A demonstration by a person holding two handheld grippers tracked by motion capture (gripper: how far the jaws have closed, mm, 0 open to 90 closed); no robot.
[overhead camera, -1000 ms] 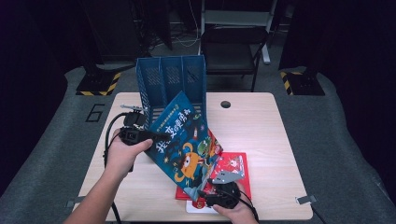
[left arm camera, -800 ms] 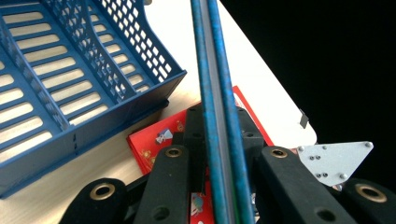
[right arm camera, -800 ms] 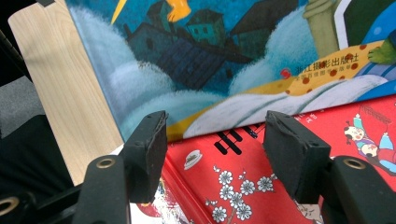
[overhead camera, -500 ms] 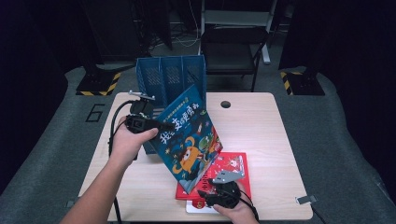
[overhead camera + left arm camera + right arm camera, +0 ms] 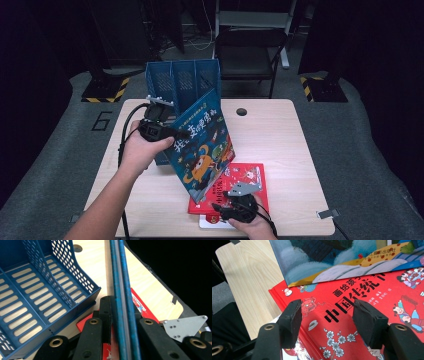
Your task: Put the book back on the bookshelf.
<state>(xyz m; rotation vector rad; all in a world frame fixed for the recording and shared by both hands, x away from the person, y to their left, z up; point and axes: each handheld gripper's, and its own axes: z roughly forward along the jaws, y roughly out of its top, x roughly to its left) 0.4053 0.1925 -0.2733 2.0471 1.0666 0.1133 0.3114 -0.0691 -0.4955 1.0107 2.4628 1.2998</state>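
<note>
My left claw, clamped on the blue book, has tipped it up higher, toward the file rack at twelve o'clock; my right claw hovers wide over the red book.

A pale wooden counter with a round cable hole stands on grey floor in a dark room. Behind it sits a black folding chair. Yellow-and-black hazard blocks flank it; a "6" marks the floor.
</note>
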